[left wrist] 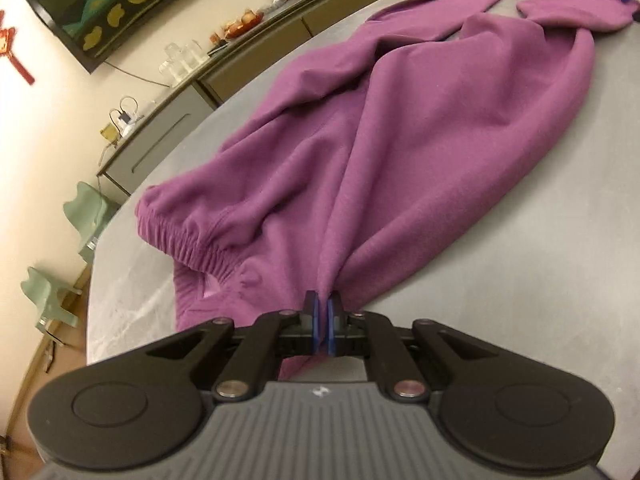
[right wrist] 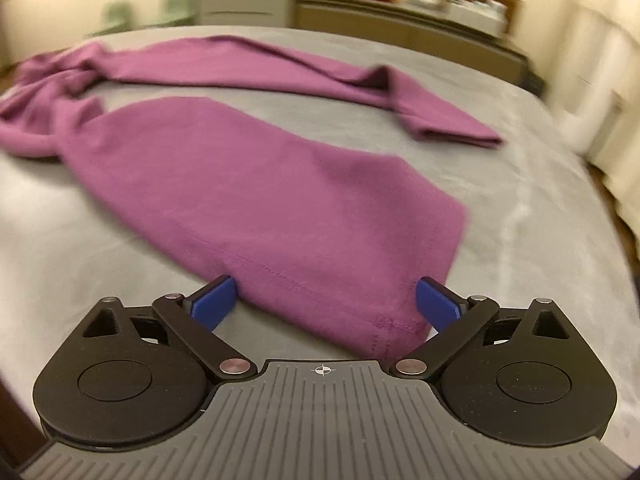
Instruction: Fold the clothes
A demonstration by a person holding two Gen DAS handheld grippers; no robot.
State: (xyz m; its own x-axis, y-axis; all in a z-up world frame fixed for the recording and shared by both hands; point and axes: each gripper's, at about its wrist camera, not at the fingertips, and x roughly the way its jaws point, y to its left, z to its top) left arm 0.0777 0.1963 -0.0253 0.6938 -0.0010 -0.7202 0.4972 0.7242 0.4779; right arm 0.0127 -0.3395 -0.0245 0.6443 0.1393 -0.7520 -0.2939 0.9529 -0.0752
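The left wrist camera sits low behind its fingers (left wrist: 322, 314), looking along the purple trousers (left wrist: 400, 140) from the waistband end. The right wrist camera (somewhat blurred) faces a leg hem just ahead of its fingers (right wrist: 214, 302); both share the grey bench (right wrist: 100, 220).

The trousers (left wrist: 400, 128) are plain purple-magenta with matching stitching. The desk (left wrist: 540, 280) is grey with pale streaks. The fingers (right wrist: 212, 304) have blue pads on black arms, with a grey ribbed body behind. The chairs (left wrist: 86, 212) are pale green. The picture (left wrist: 120, 4) is black, with teal zigzags and yellow blotches.
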